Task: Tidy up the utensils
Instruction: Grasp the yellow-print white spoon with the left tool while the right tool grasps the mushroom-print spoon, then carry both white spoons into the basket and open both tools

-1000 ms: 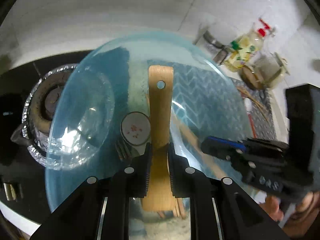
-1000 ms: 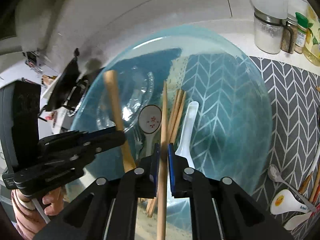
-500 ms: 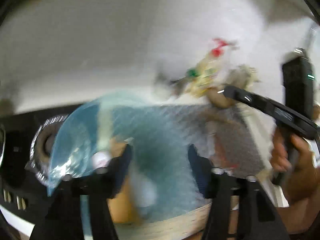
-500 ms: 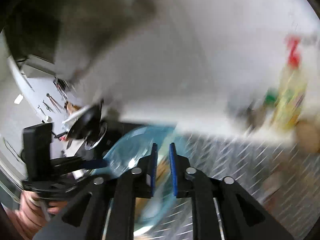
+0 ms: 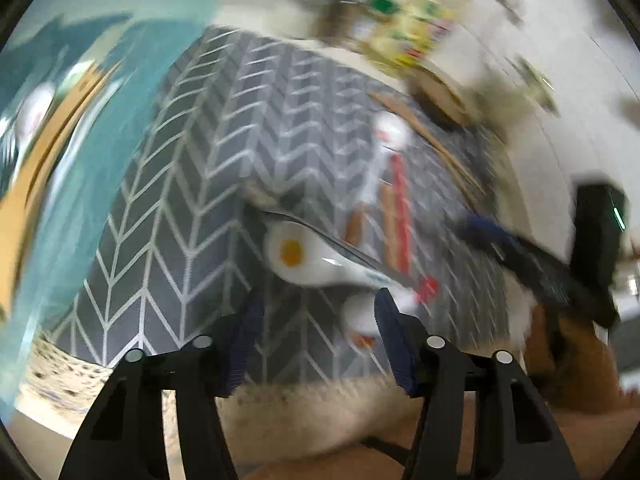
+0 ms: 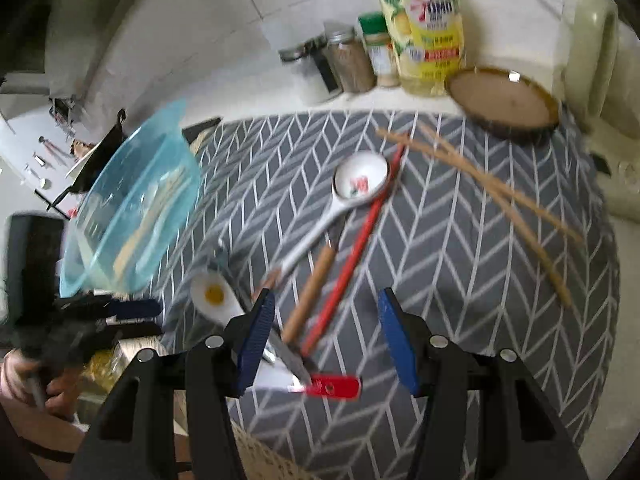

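Loose utensils lie on a grey chevron mat [image 6: 460, 240]: a white spoon with a red print [image 6: 360, 180], a white spoon with a yellow dot [image 6: 214, 296], a red chopstick [image 6: 352, 256], a wooden-handled tool [image 6: 310, 292] and wooden chopsticks [image 6: 500, 196]. A clear blue bowl [image 6: 132, 208] at the left holds wooden utensils. My right gripper [image 6: 324, 332] is open and empty above the red chopstick. My left gripper [image 5: 316, 332] is open and empty just short of the yellow-dot spoon [image 5: 296, 256]. The left wrist view is blurred.
Spice jars [image 6: 348, 60], a yellow oil bottle [image 6: 424, 28] and a round wooden coaster [image 6: 504, 100] stand along the tiled back wall. A red-handled item [image 6: 332, 386] lies at the mat's near edge. A stove is left of the bowl.
Both grippers let go of the wooden utensils they held over the bowl, opened, and swung right to the mat. The wooden spatula and chopstick now lie in the bowl.
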Tool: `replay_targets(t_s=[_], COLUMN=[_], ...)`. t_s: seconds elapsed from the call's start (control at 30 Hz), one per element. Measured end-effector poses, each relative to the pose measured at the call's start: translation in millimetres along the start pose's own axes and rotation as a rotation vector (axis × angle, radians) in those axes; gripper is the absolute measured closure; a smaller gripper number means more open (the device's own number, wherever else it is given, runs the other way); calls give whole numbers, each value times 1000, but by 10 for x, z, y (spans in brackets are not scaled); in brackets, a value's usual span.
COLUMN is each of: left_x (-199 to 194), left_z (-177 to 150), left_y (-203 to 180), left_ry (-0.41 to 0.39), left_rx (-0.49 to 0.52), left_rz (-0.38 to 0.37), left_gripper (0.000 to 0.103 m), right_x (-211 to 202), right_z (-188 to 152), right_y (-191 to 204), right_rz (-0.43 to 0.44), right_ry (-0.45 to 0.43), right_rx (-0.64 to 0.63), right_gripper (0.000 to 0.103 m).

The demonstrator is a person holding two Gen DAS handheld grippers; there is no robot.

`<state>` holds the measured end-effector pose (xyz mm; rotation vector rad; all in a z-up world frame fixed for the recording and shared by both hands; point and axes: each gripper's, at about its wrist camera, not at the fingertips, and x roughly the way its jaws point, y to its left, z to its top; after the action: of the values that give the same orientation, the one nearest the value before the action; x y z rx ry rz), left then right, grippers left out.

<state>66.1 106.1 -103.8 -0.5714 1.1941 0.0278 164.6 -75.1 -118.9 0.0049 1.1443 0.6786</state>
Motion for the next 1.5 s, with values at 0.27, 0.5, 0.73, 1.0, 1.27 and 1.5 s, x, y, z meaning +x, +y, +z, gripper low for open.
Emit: replay_targets(t_s=[0.27,0.5,0.73,1.0,1.27,1.5], left_x=[356,225,-64,-532,-1340,-2096], left_z=[46,130,212,261,381,492], left_y=[13,-57,-317,-423,-283,137], left_ry=[-40,-113,-188,-291,-425,-522], left_rx=[-43,-49,30,63,90,114], left_rz=[48,57,89,73,28,74], left_gripper=[84,96,98,98,98,98], right_x=[-26,348,798,334,-441,-915], right_z=[112,606,871,884,1158,1430], right_y=[-112,-398,-387,-228,189,963], right_rz=[32,31,61,-12,-60,5], right_ry=[-69,-134,-86,-241,-450,-580], right_rx=[-81,-92,-149,-179,-226,-313], right_gripper=[50,50,75,97,96,97])
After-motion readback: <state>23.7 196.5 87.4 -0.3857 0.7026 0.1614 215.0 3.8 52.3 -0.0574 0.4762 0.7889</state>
